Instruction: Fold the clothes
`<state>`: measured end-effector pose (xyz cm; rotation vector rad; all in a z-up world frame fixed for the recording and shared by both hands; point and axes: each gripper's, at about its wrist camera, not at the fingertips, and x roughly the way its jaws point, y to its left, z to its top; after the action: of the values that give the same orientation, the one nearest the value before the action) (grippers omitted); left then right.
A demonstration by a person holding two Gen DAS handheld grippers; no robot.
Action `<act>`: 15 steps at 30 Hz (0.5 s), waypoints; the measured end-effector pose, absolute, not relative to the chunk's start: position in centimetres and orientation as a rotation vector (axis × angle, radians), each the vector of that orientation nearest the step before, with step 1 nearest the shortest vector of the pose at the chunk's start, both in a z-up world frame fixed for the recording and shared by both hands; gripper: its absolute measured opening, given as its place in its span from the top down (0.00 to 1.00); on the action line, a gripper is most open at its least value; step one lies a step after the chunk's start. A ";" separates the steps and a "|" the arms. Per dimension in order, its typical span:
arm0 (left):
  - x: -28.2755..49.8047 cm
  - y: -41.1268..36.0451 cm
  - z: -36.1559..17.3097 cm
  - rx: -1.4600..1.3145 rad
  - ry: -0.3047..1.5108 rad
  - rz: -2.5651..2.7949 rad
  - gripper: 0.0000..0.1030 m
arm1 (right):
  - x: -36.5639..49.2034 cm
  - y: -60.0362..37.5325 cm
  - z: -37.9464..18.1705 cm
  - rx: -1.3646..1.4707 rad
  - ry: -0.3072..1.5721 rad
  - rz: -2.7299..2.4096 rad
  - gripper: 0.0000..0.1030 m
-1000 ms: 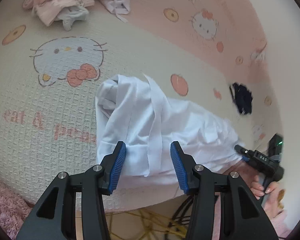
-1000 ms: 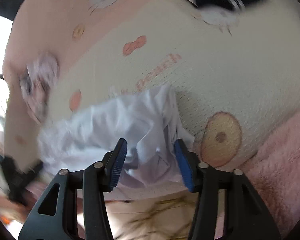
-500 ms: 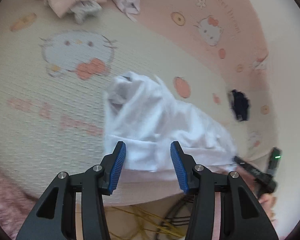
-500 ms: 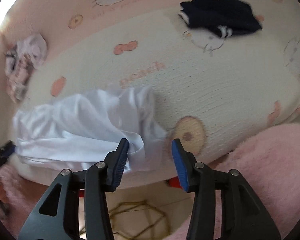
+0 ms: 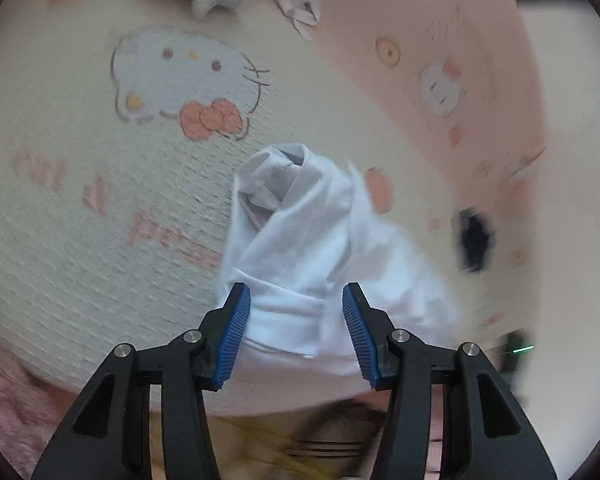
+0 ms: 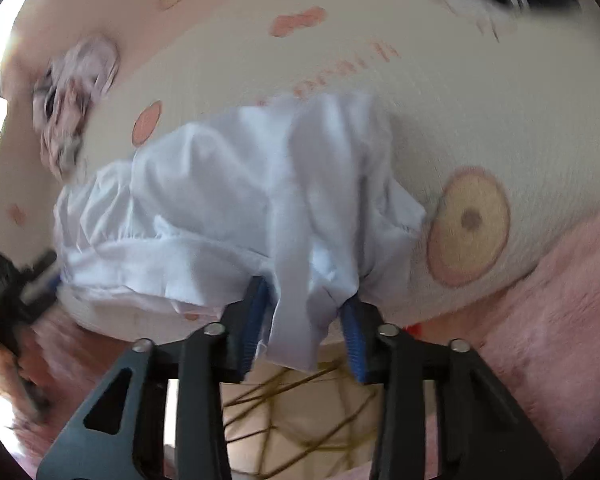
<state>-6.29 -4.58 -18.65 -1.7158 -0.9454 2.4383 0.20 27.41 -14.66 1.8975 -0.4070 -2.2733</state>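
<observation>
The left gripper (image 5: pixel 296 328) has its blue jaws apart and closing, with the near edge of the white garment (image 5: pixel 312 248) lying between them, not yet pinched. The right gripper (image 6: pixel 304 336) is closing too, and a bunch of the same white cloth sits between its jaws; they seem to squeeze it, though blur makes that hard to tell. Past the jaws spreads the cartoon cat blanket (image 5: pixel 100 208), with a dark garment (image 5: pixel 474 242) off to the right
</observation>
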 end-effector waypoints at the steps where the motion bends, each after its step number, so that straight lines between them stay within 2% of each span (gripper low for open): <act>1: -6.3 -4.2 -18.4 -1.730 -0.893 2.474 0.62 | 0.2 26.8 -14.1 1.876 -0.334 -2.311 0.75; 3: -6.3 -3.7 -18.0 -1.739 -0.820 2.537 0.61 | 0.0 25.8 -13.1 1.829 -0.203 -2.372 0.82; 6: -6.0 -3.9 -17.1 -1.714 -0.768 2.633 0.60 | -0.8 24.3 -11.4 1.749 -0.016 -2.464 0.86; 10: -6.2 -4.2 -18.1 -1.738 -0.841 2.537 0.59 | -0.2 23.1 -9.7 1.608 0.197 -2.582 0.86; 12: -6.3 -4.3 -18.7 -1.749 -0.878 2.485 0.59 | 0.0 23.7 -9.0 1.588 0.192 -2.586 0.85; 14: -6.5 -4.3 -18.7 -1.743 -0.862 2.482 0.63 | -0.1 24.8 -9.4 1.631 0.142 -2.573 0.79; 15: -6.6 -4.1 -18.3 -1.719 -0.849 2.484 0.73 | -0.3 25.4 -9.9 1.662 0.121 -2.570 0.69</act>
<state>-6.56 -4.09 -18.34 -1.7193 -0.8487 2.4844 -0.30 25.36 -9.86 1.6619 0.1209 -2.5698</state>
